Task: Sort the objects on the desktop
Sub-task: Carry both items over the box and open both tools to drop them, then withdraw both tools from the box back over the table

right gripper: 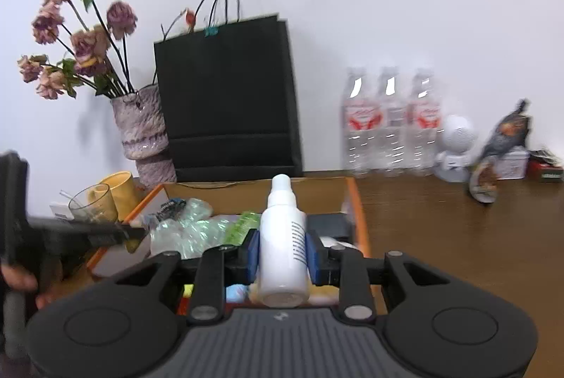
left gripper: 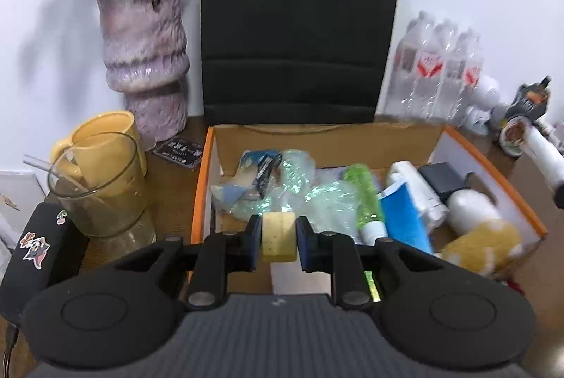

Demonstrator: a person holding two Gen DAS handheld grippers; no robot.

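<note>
Sponge [left gripper: 278, 239] pale yellow, bottle [right gripper: 282, 244] white

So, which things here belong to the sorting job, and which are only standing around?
Part of the job:
- yellow sponge block, clamped in the left gripper
- white spray bottle, clamped in the right gripper
- cardboard box holding sorted items

Just standing about:
- vase of flowers
- black paper bag
- water bottles
- yellow mug

Smooth white plastic spray bottle [right gripper: 283, 244] — glossy; porous yellow sponge block [left gripper: 278, 237] — matt; brown wooden desk [right gripper: 458, 230], smooth; orange-edged cardboard box [left gripper: 328, 142].
</note>
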